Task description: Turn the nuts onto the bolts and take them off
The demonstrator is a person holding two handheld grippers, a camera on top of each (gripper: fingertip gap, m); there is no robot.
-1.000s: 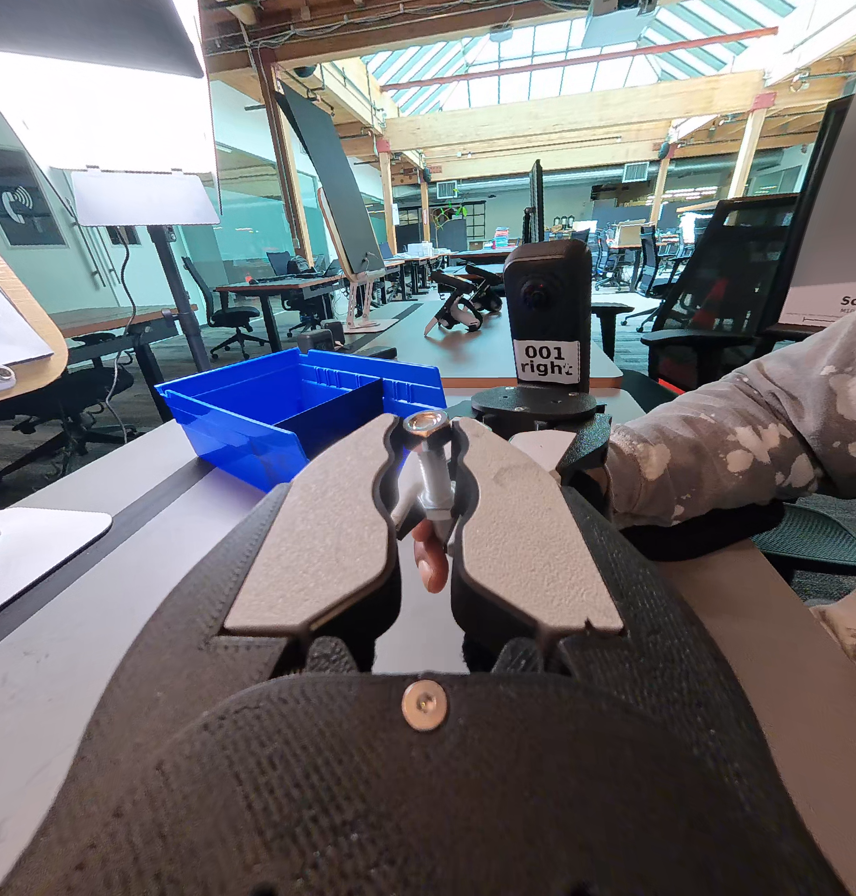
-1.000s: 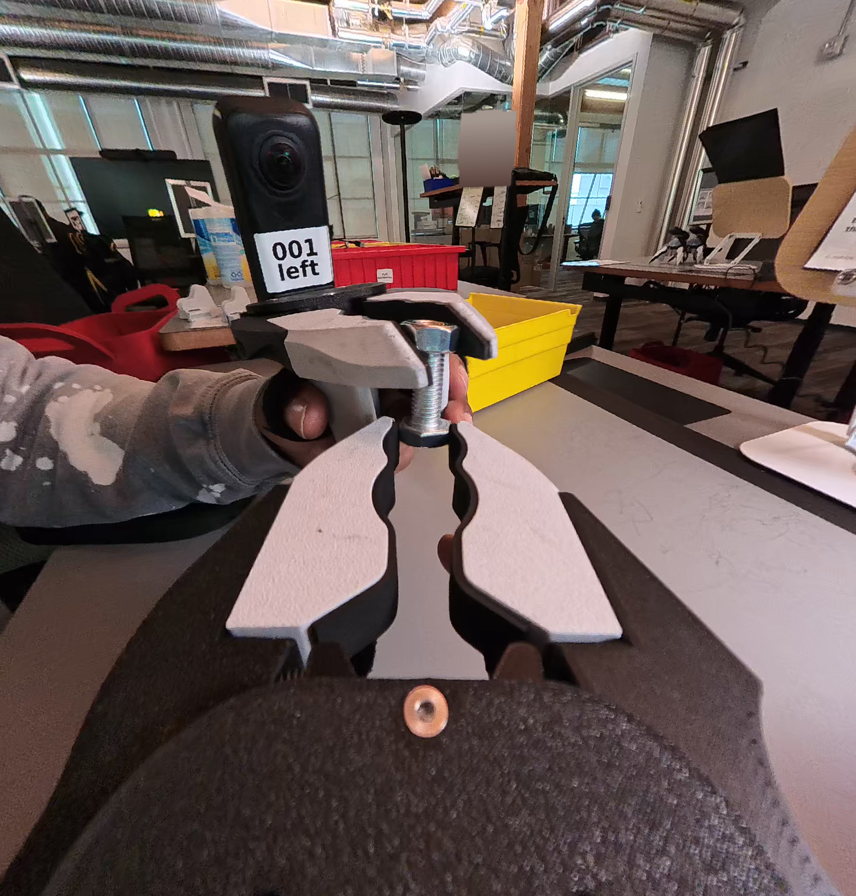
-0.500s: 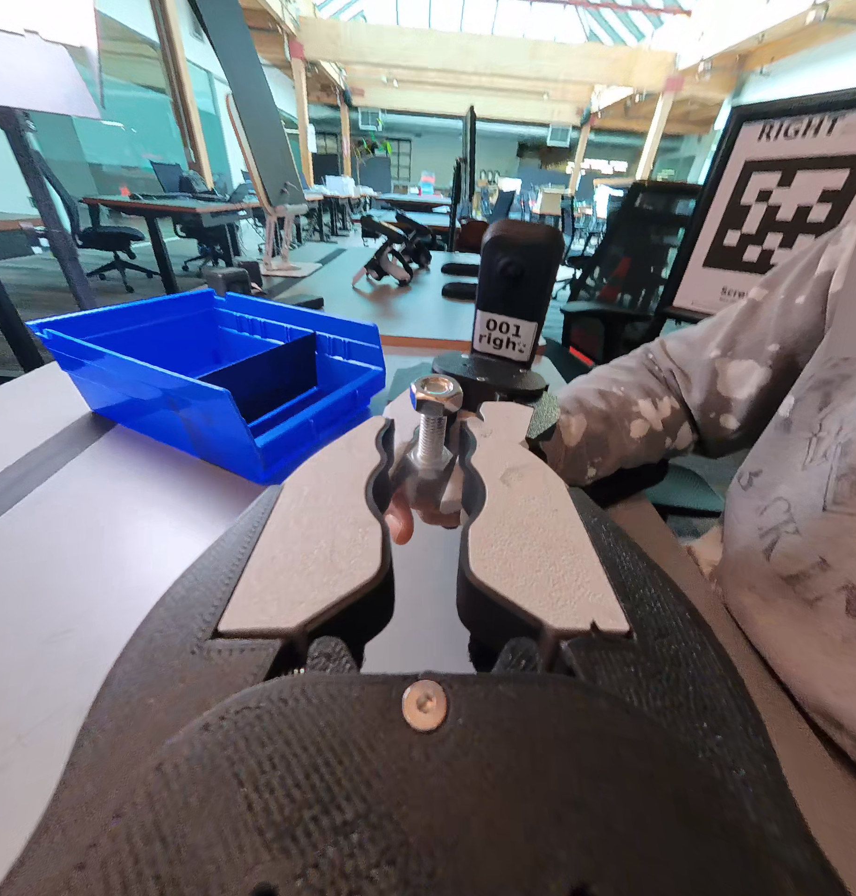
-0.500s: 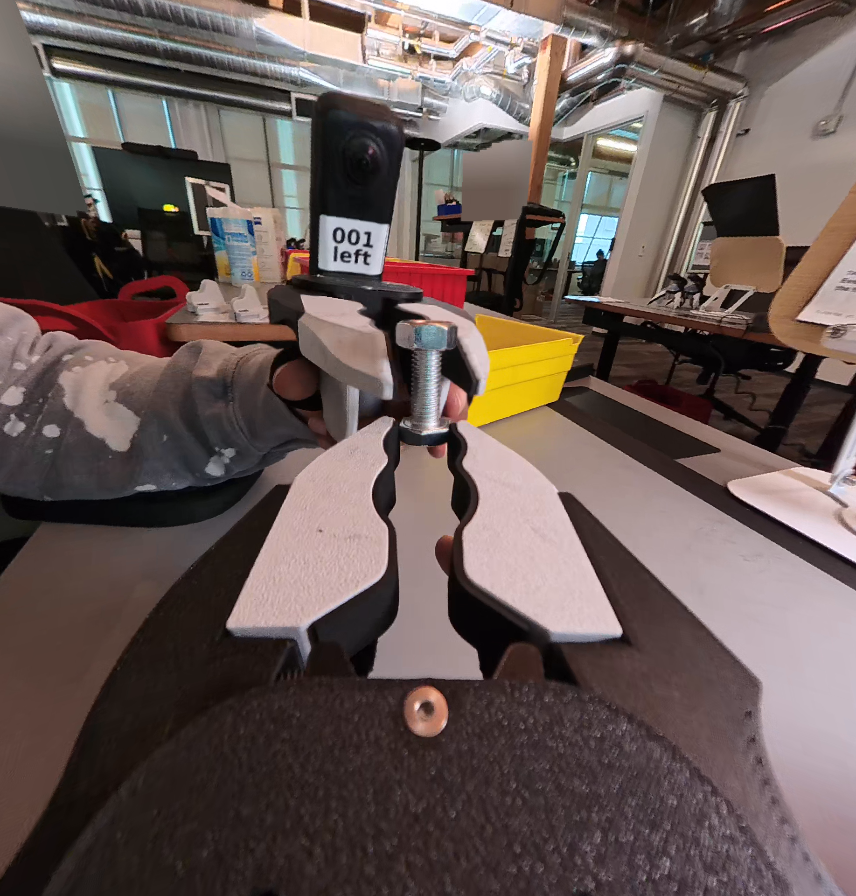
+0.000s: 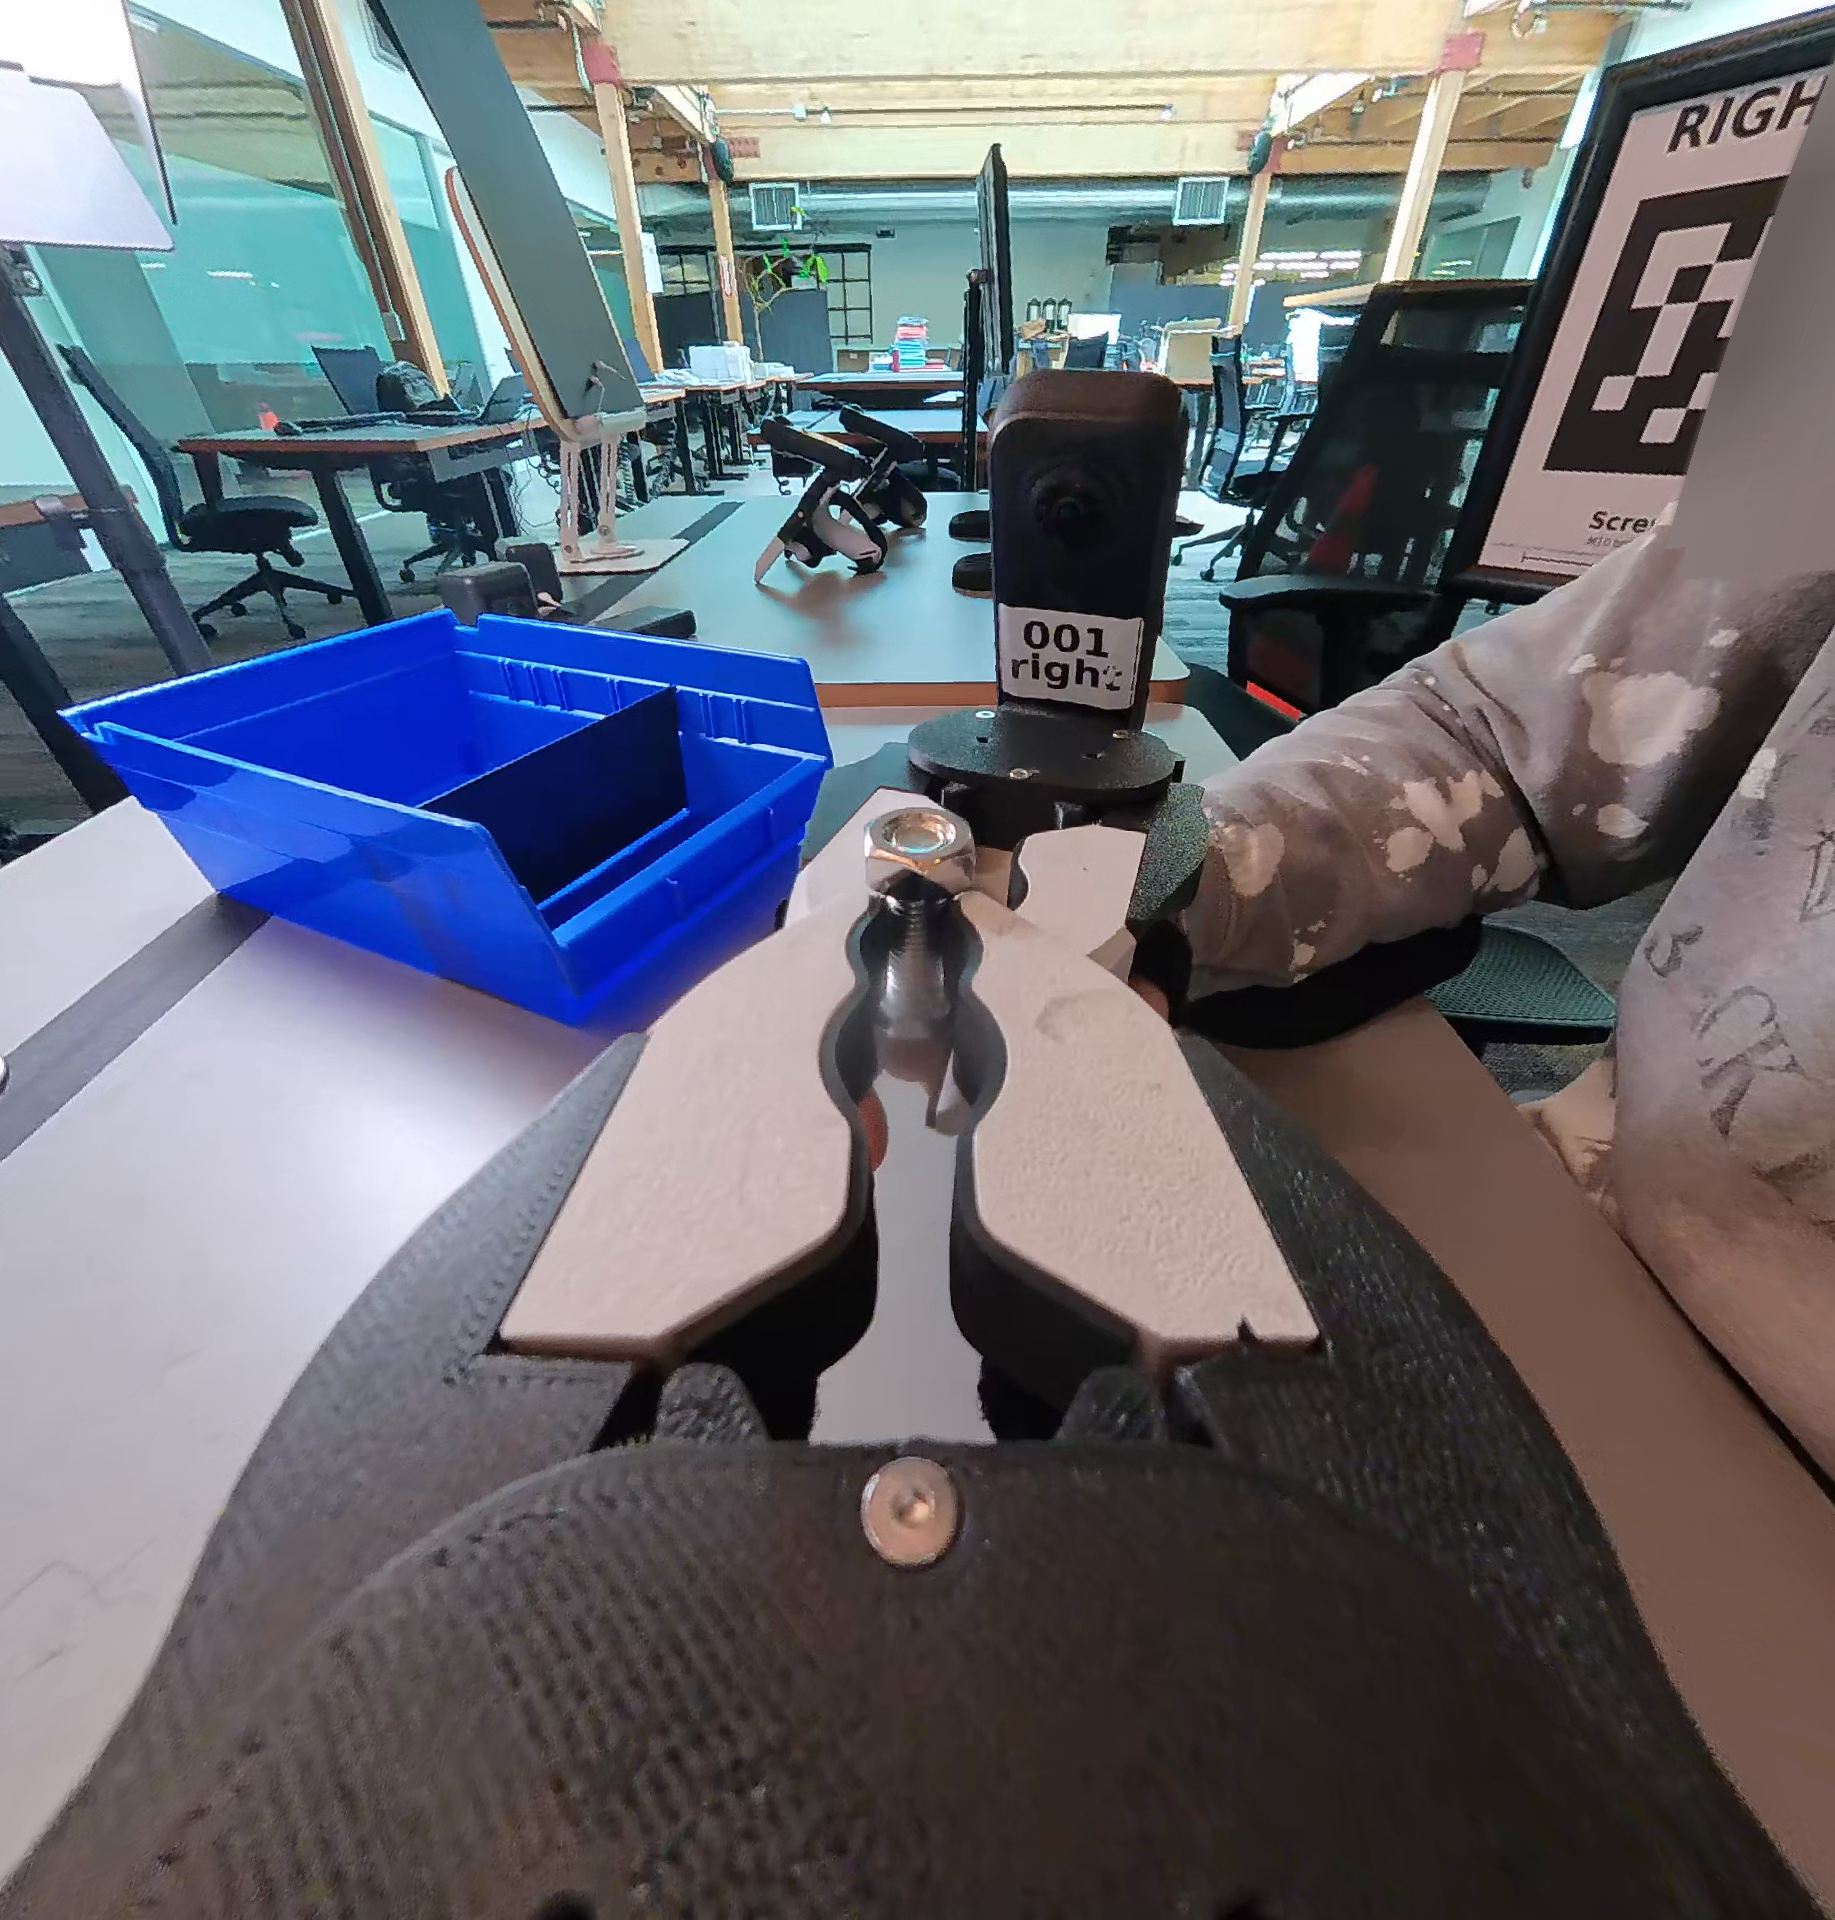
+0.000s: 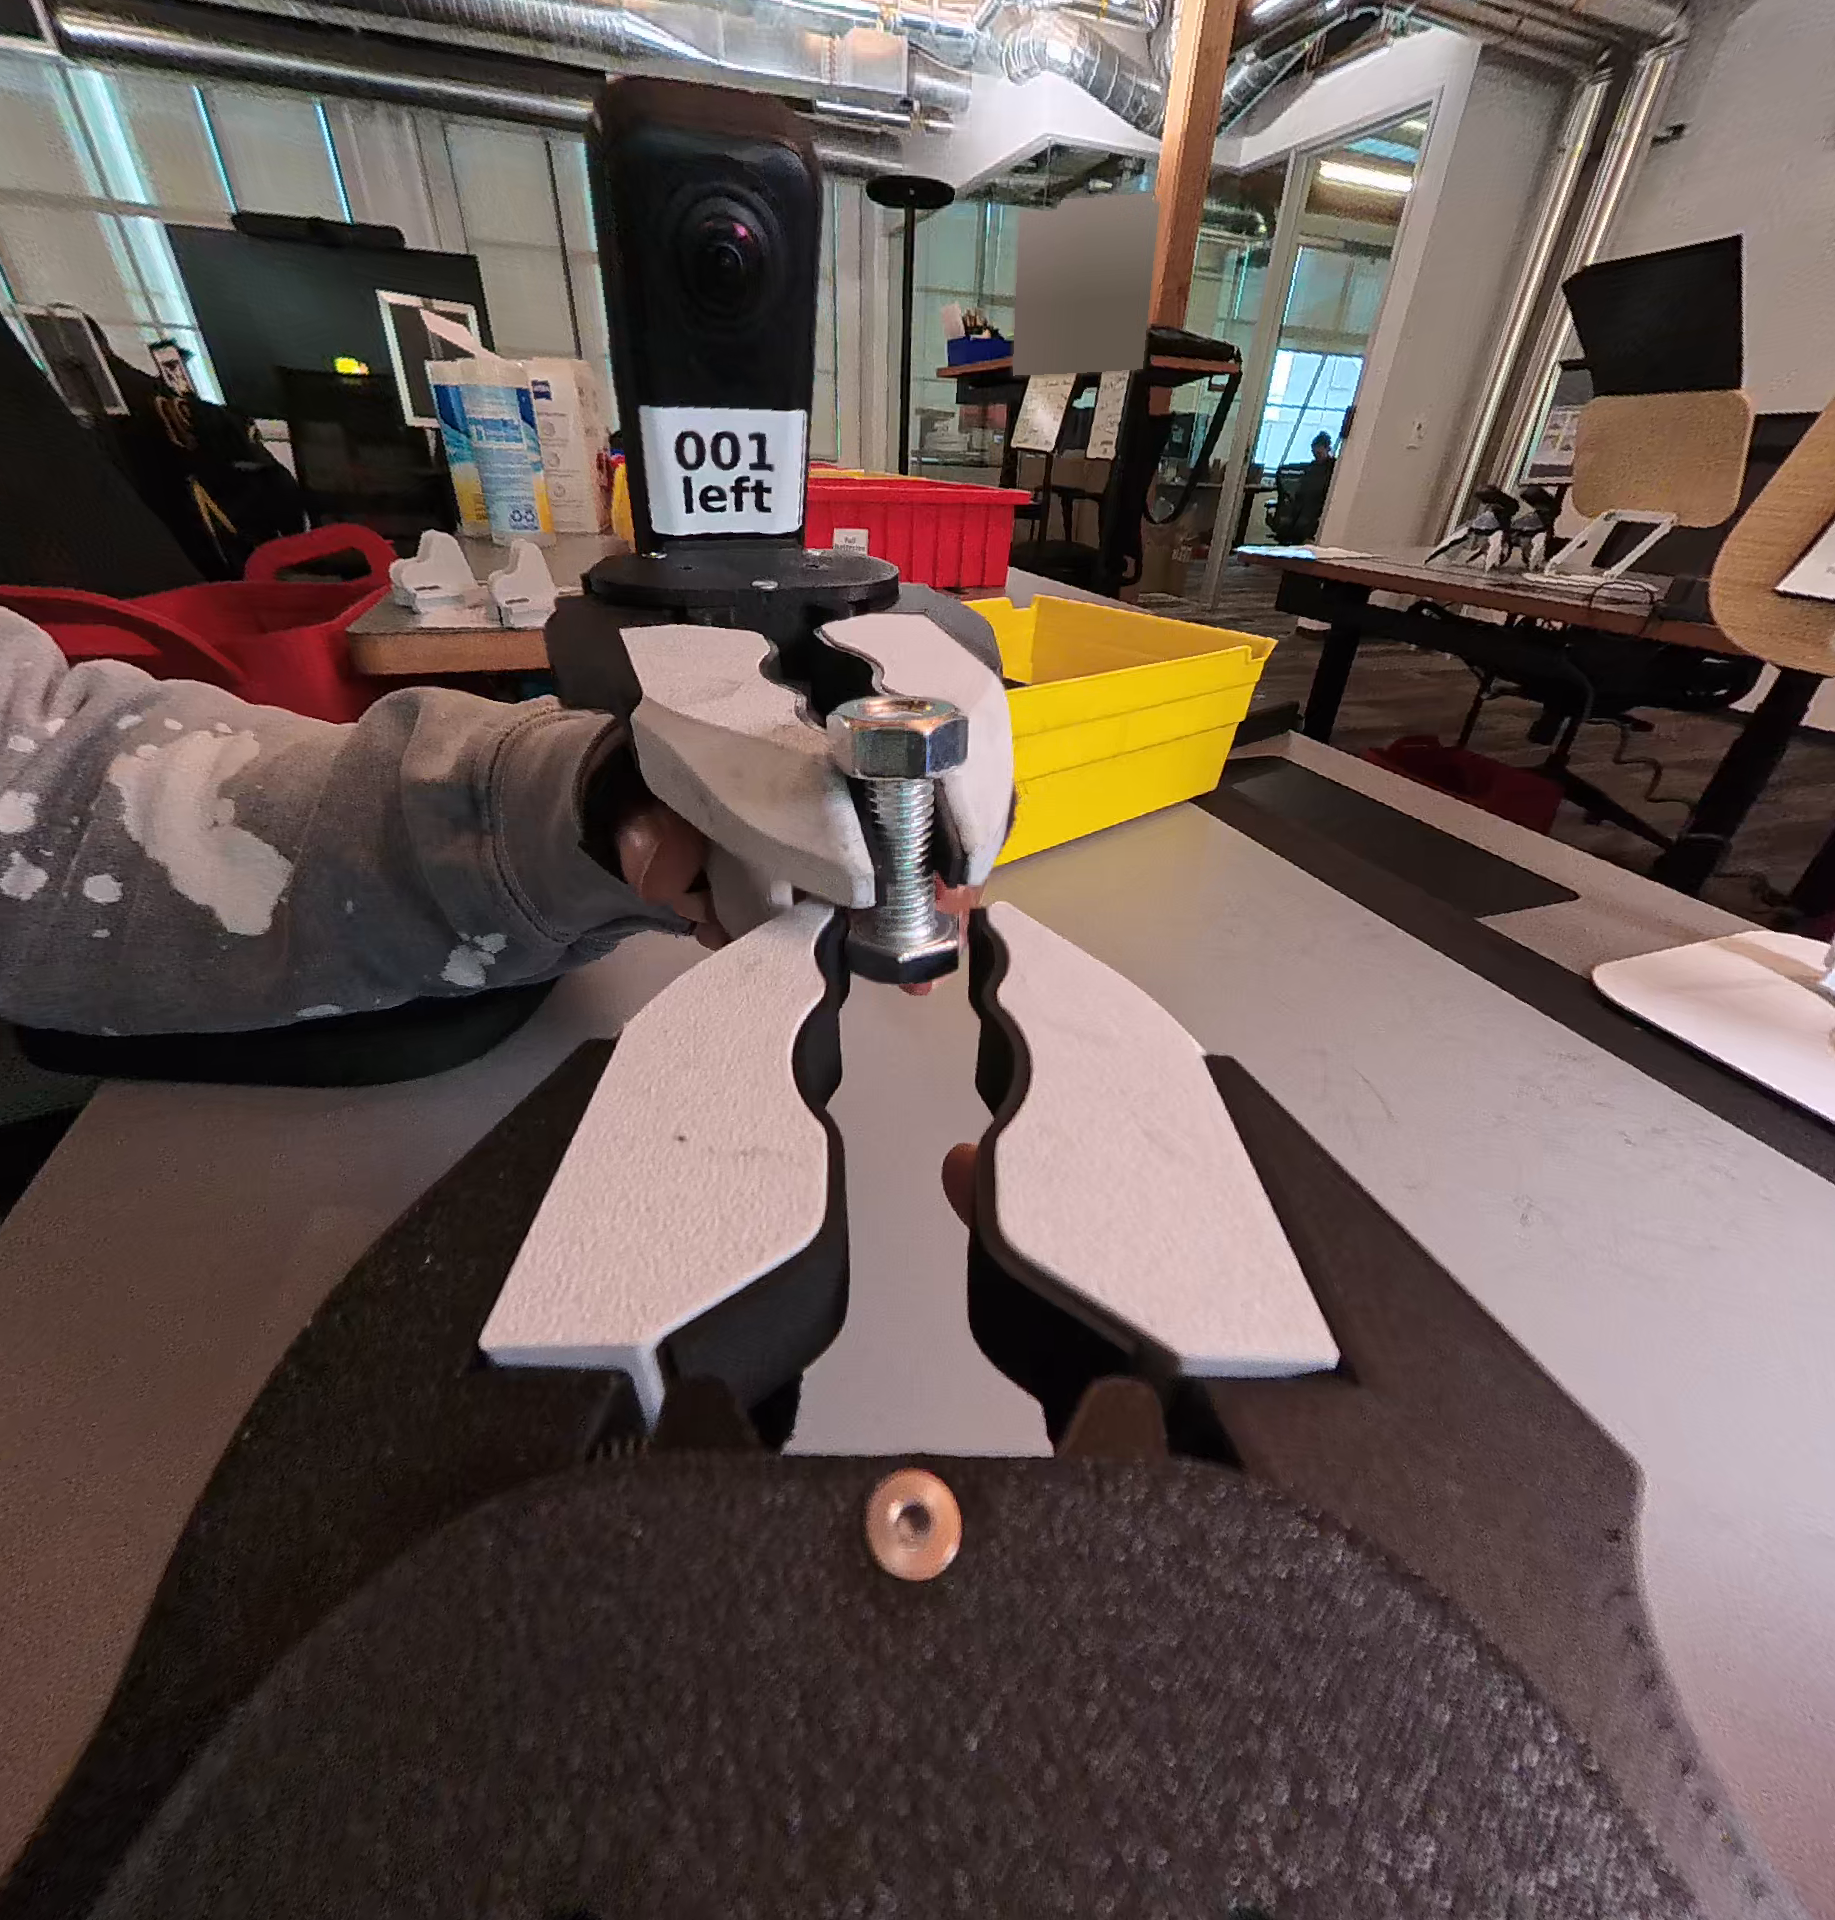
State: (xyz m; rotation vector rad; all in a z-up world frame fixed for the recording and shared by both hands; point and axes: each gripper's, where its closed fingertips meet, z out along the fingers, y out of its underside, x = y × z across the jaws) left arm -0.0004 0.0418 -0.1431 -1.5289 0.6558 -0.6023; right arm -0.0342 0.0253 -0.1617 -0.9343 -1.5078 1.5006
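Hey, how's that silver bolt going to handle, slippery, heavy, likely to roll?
The bolt looks like shiny plated steel, so probably rigid and heavy for its size. Its threads should give the left gripper some bite. Laid on the table, its hex head would likely limit rolling.

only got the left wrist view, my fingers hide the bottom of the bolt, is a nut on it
observer: yes. In the right wrist view a nut sits at the lower end of the bolt, with bare thread above it.
operator: anything holding that nut
observer: the right gripper has its fingers on either side of the nut and looks shut on it.
operator: whats behind my gripper
observer: a yellow bin stands behind the left gripper.
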